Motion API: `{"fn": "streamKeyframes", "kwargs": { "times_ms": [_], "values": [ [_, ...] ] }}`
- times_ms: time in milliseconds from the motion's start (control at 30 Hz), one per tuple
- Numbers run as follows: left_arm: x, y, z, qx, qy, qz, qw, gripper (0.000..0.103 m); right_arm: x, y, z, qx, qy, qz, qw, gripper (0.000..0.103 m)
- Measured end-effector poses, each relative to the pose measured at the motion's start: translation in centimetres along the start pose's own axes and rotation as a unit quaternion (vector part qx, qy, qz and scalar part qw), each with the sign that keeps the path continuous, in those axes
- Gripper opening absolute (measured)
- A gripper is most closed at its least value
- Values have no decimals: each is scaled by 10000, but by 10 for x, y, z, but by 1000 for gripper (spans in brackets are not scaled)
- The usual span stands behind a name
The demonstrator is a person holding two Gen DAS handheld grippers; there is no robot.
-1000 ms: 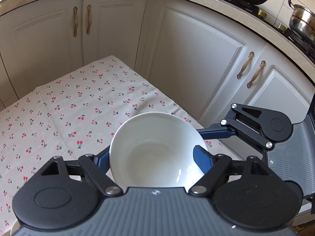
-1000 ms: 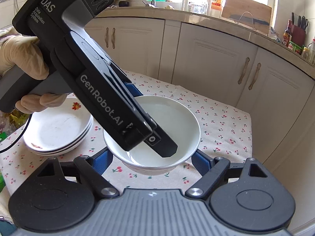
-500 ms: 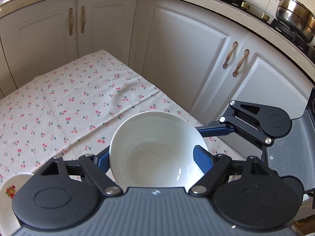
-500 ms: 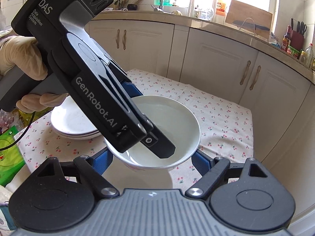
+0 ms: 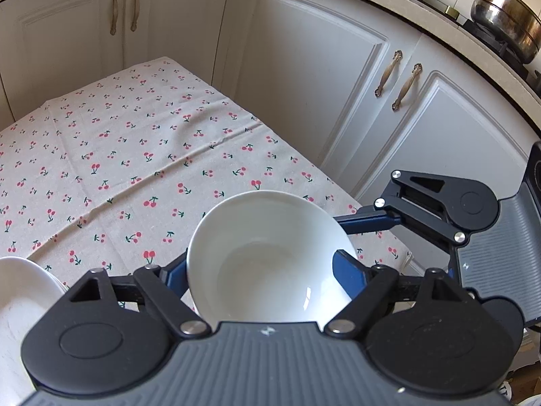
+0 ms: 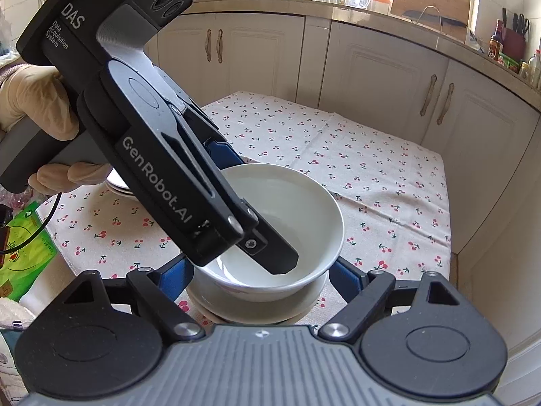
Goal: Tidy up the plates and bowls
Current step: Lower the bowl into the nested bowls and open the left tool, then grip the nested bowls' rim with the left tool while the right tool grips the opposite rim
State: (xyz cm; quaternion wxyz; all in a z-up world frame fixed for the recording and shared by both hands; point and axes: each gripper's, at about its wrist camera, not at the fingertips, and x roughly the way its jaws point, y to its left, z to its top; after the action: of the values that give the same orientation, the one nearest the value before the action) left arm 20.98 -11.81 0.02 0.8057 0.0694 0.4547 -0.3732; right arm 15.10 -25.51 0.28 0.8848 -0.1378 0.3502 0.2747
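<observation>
A plain white bowl [image 5: 267, 257] sits between the blue fingers of my left gripper [image 5: 262, 267]. Its pads still touch the bowl's sides while the jaws are opening. In the right wrist view the same bowl [image 6: 304, 209] lies between the fingers of my right gripper [image 6: 260, 277], shut on its lower body. One finger [image 6: 270, 253] of the left gripper crosses the bowl's mouth. A second white dish [image 6: 257, 309] lies directly under the bowl; whether they touch I cannot tell. A stack of white plates [image 5: 23, 301] shows at lower left, and is mostly hidden [image 6: 116, 182] in the right view.
The cherry-print tablecloth [image 5: 135, 155] covers a small table whose right edge [image 6: 446, 223] drops off beside white cabinets [image 5: 304, 77]. A gloved hand [image 6: 37, 101] holds the left gripper. A green bag [image 6: 23, 253] lies off the table's left side. A steel pot [image 5: 503, 17] stands on the stove.
Both grippers carried the bowl together across the table and slightly down. A white dish came into view beneath it, and the plate stack entered the left wrist view at lower left.
</observation>
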Motion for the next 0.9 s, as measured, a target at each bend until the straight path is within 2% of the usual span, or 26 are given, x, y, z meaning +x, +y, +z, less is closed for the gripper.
{"fn": "streamKeyframes", "kwargs": {
  "times_ms": [467, 533, 600, 900],
  "values": [
    [4, -1, -4, 145, -9, -86, 9999, 87, 4, -4, -6, 199, 89, 144, 9997, 91],
    [4, -1, -5, 206, -55, -119, 9997, 91, 5, -4, -8, 181, 96, 112, 9997, 97],
    [2, -2, -6, 288, -131, -16, 9995, 93, 3, -4, -9, 130, -5, 54, 9999, 103],
    [-28, 0, -22, 930, -467, -12, 9946, 93, -6, -4, -17, -79, 99, 73, 9999, 103]
  ]
}}
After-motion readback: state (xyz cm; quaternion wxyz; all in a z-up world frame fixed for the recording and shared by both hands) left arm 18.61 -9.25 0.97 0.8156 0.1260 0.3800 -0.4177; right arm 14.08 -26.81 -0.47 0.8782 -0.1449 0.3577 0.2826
